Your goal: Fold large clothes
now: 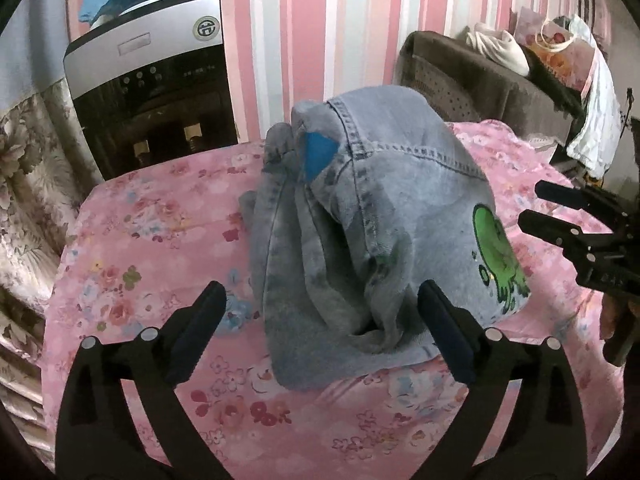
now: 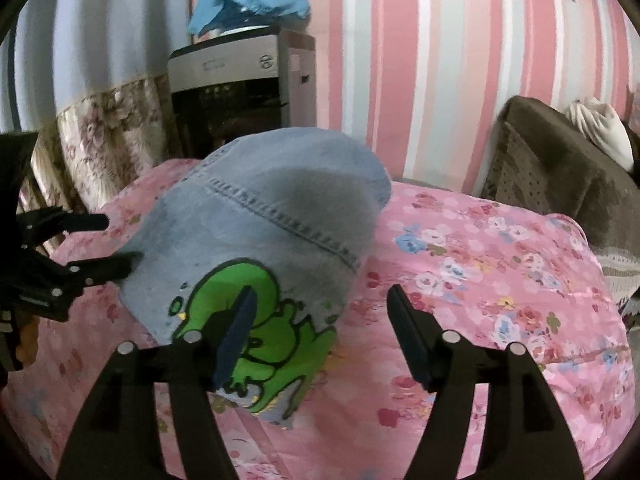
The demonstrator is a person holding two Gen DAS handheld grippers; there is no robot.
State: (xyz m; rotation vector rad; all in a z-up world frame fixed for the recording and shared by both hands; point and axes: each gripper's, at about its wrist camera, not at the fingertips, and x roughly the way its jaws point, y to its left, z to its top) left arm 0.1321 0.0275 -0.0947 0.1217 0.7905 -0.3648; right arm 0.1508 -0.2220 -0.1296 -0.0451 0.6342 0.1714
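Observation:
A light blue denim garment (image 1: 372,220) with a green frog print (image 1: 496,256) lies bunched in a mound on the pink floral cloth (image 1: 152,264). A blue tag shows near its top. My left gripper (image 1: 322,300) is open, its fingers either side of the mound's near end, holding nothing. My right gripper (image 2: 322,304) is open over the frog print (image 2: 260,328) and the garment's (image 2: 272,200) right edge, empty. The right gripper also shows at the right of the left wrist view (image 1: 532,204), and the left gripper at the left of the right wrist view (image 2: 120,240).
A water dispenser (image 1: 152,92) with a blue cloth on top stands behind the table at the left. A brown sofa (image 1: 472,76) with bags and white cloth is at the back right. A pink striped wall is behind. A floral curtain (image 1: 28,184) hangs at left.

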